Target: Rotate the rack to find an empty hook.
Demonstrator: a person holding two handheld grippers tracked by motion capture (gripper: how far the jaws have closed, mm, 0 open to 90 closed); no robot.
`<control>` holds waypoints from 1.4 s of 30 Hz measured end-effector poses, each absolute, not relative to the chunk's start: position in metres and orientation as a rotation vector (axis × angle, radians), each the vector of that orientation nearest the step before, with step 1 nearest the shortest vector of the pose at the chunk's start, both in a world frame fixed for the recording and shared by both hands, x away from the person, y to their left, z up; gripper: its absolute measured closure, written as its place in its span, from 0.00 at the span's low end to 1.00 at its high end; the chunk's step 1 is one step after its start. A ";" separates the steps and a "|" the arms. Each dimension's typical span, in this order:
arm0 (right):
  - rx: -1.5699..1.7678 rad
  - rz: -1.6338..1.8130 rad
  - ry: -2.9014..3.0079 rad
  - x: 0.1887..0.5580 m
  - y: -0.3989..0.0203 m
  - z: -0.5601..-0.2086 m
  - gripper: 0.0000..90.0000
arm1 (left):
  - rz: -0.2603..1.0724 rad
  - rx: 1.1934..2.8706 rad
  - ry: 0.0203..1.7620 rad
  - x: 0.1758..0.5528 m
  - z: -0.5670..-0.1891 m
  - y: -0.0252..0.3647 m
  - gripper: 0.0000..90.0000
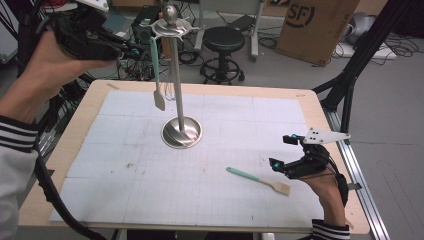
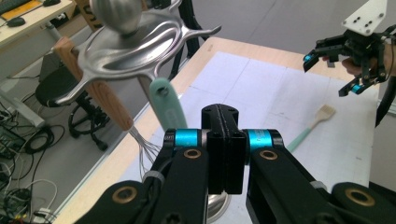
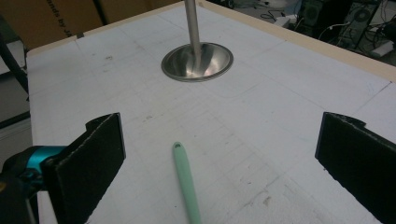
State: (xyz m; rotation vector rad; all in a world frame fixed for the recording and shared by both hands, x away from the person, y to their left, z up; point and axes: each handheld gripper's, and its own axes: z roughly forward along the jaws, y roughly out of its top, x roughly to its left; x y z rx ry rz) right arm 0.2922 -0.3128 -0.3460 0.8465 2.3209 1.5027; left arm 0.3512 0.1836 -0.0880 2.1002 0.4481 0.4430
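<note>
A steel utensil stand (image 1: 181, 132) rises from the white mat, its hook plate (image 2: 126, 51) at the top. From the hooks hang a mint-handled spatula (image 1: 156, 70) (image 2: 166, 105) and a wooden-handled whisk (image 2: 100, 95). My left gripper (image 1: 135, 50) (image 2: 223, 114) is raised at the hook plate, just right of the hanging spatula's handle, shut with nothing between its jaws. A second mint-handled spatula (image 1: 257, 180) (image 3: 187, 182) lies flat on the mat at the front right. My right gripper (image 1: 280, 151) (image 3: 219, 158) hovers open over its handle end, the pads (image 3: 100, 154) apart from it.
The white gridded mat (image 1: 225, 150) covers most of the wooden table (image 1: 75, 140). Beyond the far edge stand a black stool (image 1: 223, 42) and a cardboard box (image 1: 312, 25). A black tripod leg (image 1: 350, 85) runs along the right side.
</note>
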 end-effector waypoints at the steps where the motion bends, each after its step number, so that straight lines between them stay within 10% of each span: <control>1: 0.846 1.506 2.319 0.292 -0.313 -0.346 0.00 | 0.441 2.099 0.447 0.352 -0.088 0.182 1.00; 42: 0.861 1.506 2.335 0.294 -0.312 -0.348 0.00 | 0.460 2.098 0.538 0.421 -0.095 0.202 1.00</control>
